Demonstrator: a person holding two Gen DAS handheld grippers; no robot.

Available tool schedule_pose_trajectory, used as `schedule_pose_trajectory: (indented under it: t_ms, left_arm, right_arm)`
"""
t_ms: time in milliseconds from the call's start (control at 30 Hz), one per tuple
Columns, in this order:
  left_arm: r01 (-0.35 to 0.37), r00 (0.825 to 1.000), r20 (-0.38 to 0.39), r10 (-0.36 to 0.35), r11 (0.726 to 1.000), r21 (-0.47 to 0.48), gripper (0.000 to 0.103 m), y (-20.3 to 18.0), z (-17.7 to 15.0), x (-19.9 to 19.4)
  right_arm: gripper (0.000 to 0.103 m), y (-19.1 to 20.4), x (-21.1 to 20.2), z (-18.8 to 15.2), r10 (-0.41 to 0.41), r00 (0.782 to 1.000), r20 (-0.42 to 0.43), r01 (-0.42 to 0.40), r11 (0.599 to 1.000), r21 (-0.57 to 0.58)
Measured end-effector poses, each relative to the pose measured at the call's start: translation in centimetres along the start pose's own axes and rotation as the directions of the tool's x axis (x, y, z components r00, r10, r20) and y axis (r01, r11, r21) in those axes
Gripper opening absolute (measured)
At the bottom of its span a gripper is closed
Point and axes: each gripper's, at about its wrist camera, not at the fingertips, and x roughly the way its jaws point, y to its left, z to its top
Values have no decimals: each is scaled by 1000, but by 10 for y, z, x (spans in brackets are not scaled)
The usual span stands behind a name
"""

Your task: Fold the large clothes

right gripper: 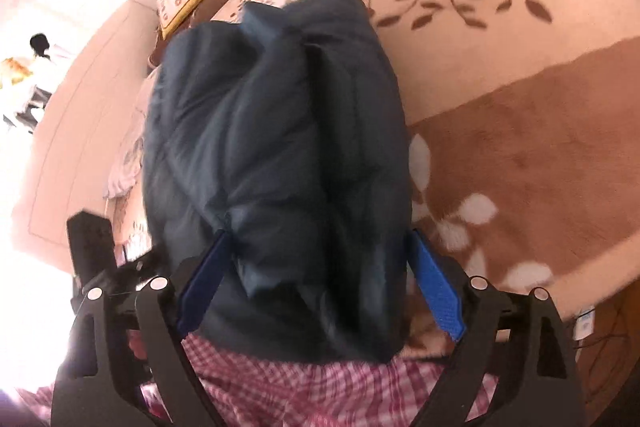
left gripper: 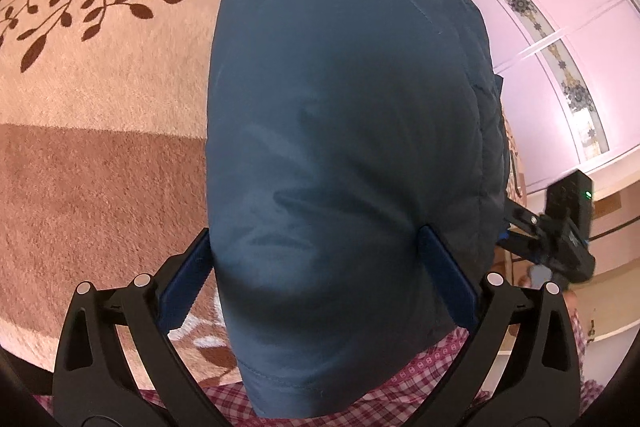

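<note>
The dark blue padded jacket [left gripper: 344, 131] lies folded into a thick bundle on the brown-and-cream leaf-patterned blanket [left gripper: 100, 131], its near end overhanging a red checked cloth [left gripper: 400, 387] at the bottom of both wrist views.

The left gripper [left gripper: 316, 259] has its jaws spread wide. The bundle sits between the blue pads [left gripper: 444, 267], but no pinch on the fabric is visible; I judge it released. The right gripper [right gripper: 320, 267] is likewise spread, its pads [right gripper: 436, 291] flanking the jacket [right gripper: 276, 147] without clamping it. From the left wrist view, the right gripper's body shows just beside the bundle's far edge.

Stage, as a judgement: the fold looks complete or close to it, with both tools let go.

Risks noted:
- The padding is springy. With nothing holding it, the upper layers may creep open; the right wrist view already shows a loose flap and ridges on top.
- The jaws straddle the bundle closely. Withdrawing either tool carelessly could snag a pad on the shell fabric and drag the fold apart.
- The near end hangs over the checked cloth, so the bundle could slump that way.
</note>
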Motion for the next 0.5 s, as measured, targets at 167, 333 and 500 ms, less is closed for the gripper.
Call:
schedule_pose_trajectory:
  t_ms: [167,333,500]
  left_arm:
    - [37,999,-14,-37,999,-7,100,6,5,4]
    - [52,999,-3,-52,999,16,99,8,6,4]
    - [32,997,63,-37,996,84,88,-5,4,-4]
  right_arm:
    - [96,-15,23,7,75,996,-54,-71,995,71]
    - [97,-27,46,6,156,981,-114,-142,982,122]
    - [83,-29,52,7,174,979,-107,-162,981,109]
